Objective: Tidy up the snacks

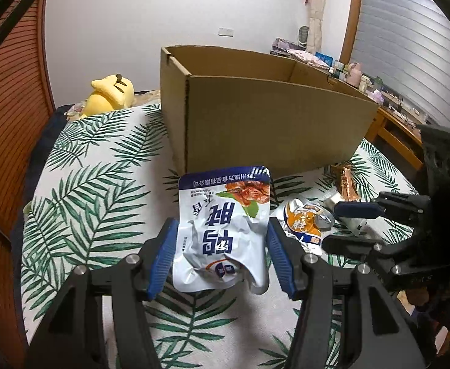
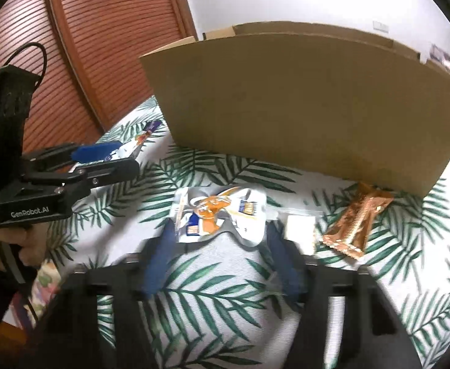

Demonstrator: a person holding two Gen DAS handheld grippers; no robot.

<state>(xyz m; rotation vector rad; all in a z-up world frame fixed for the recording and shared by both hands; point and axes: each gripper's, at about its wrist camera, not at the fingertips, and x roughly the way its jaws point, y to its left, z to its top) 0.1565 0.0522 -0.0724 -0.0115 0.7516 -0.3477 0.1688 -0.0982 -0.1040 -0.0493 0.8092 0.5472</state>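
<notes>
Two grippers at work over the palm-leaf print cloth (image 2: 212,301). Left gripper (image 1: 221,255) pinches a crumpled white-and-blue foil snack pouch (image 1: 225,227), lifted w/ its top toward the open brown cardboard box (image 1: 268,123). Right gripper (image 2: 221,246) stands parted, nothing pinched; its blue pads flank the near edge of a white-and-orange crinkled snack packet (image 2: 218,215) lying flat on the cloth. Beside that: a small clear-wrapped white biscuit pack (image 2: 300,230) and a copper foil bar wrapper (image 2: 357,218), close to the box wall. Risks, imo: the pouch is soft and gripped low, so it could buckle or catch the box rim; closing the right jaws may snag the biscuit pack just beside them.
</notes>
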